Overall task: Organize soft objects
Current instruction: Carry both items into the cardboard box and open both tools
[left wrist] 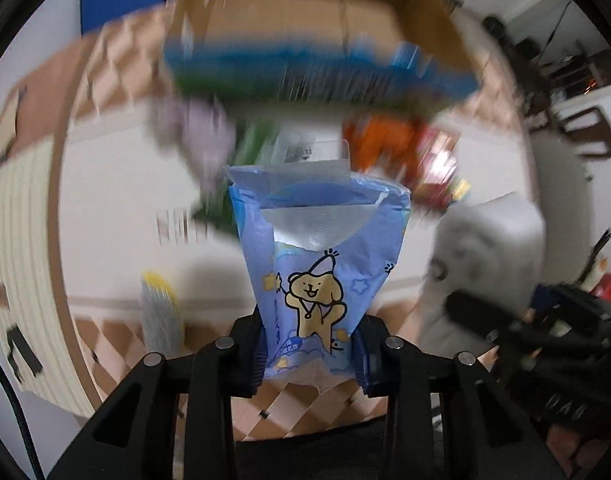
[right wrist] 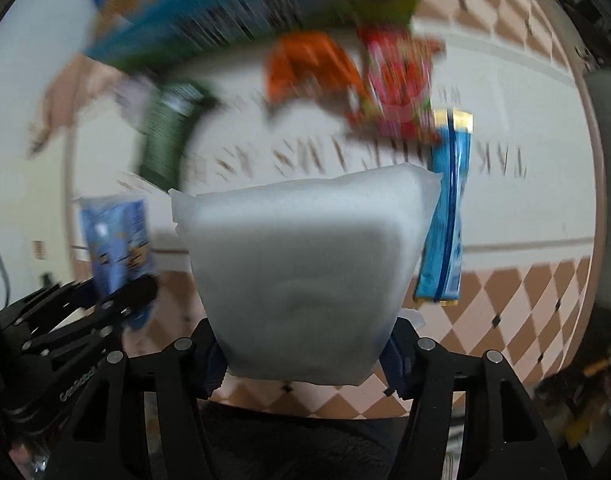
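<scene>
My left gripper [left wrist: 310, 354] is shut on a blue tissue pack [left wrist: 317, 264] with a cartoon bear, held upright above the round table [left wrist: 113, 200]. My right gripper [right wrist: 303, 354] is shut on a white soft packet [right wrist: 301, 272], also held above the table. The right gripper and its white packet [left wrist: 489, 248] show at the right of the left wrist view. The left gripper and blue tissue pack [right wrist: 115, 248] show at the left of the right wrist view. Both views are blurred by motion.
On the table lie an orange packet [right wrist: 309, 68], a red packet [right wrist: 397, 84], a green packet [right wrist: 169, 128], a blue stick pack [right wrist: 445, 216] and a purple item [left wrist: 197, 132]. A blue-printed cardboard box [left wrist: 305, 40] stands at the far side. A yellow-topped item [left wrist: 161, 312] lies near.
</scene>
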The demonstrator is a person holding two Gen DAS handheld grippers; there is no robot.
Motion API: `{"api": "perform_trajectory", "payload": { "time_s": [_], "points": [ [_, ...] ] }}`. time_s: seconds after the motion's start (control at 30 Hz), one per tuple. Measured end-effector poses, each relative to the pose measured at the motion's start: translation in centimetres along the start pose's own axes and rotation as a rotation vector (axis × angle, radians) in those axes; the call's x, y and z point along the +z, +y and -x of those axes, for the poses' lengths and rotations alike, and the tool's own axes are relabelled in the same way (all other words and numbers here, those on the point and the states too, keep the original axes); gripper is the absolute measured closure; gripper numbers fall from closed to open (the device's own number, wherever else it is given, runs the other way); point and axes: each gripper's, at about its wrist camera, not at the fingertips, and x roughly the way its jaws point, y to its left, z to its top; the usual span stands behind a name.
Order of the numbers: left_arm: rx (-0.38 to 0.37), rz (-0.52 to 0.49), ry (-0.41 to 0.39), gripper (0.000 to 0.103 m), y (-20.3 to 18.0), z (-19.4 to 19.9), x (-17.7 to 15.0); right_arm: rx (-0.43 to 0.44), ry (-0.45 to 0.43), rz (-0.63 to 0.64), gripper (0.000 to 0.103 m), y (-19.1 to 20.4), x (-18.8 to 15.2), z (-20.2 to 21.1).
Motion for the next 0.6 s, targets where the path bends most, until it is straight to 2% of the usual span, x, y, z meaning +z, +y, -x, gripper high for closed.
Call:
{"api": "perform_trajectory", "payload": {
  "time_s": [0.07,0.1,0.17,0.23,0.27,0.3,0.33,0.37,0.4,0.43,0.5,0.6],
  "points": [
    [-0.022,-0.010,-0.036,0.072,1.7,5.2,4.4,0.032,-0.049,0.032,0.038,1.4,0.9,3.7],
    [-0.026,-0.007,-0.056,0.072,1.7,6.5,6.4,0.040,-0.073,0.051,0.038,3.2,2.9,4.6],
    [-0.025,0.007,-0.075,0.071,3.1,9.0,10.7,0.059,-0.114,0.078,0.038,4.3,5.8,7.5],
    [-0.013,0.036,-0.085,0.071,4.2,8.0,15.4,0.063,-0.139,0.093,0.038,5.8,9.7,8.9],
    [-0.019,0.057,-0.071,0.071,4.6,6.8,17.9,0.053,-0.152,0.096,0.038,6.3,11.8,9.3],
    [-0.029,0.077,-0.056,0.071,6.3,7.6,20.1,0.037,-0.161,0.099,0.038,6.6,14.1,9.1],
    [-0.036,0.088,-0.039,0.071,6.7,6.4,21.9,0.024,-0.166,0.090,0.038,6.4,16.7,9.0],
    [-0.043,0.103,-0.019,0.071,7.3,6.9,24.3,0.020,-0.162,0.087,0.038,6.5,18.4,8.8],
    [-0.051,0.118,0.001,0.071,7.8,5.4,25.9,0.013,-0.153,0.085,0.038,6.8,20.7,8.1],
    [-0.062,0.125,0.022,0.071,8.2,5.9,26.8,0.005,-0.144,0.075,0.038,6.6,23.1,7.2],
    [-0.093,0.167,0.083,0.071,9.1,3.0,29.7,-0.003,-0.121,0.064,0.038,7.2,27.8,3.9],
    [-0.116,0.212,0.155,0.071,10.0,-0.4,31.9,0.001,-0.074,0.049,0.038,7.2,32.3,-0.6]
  ]
}}
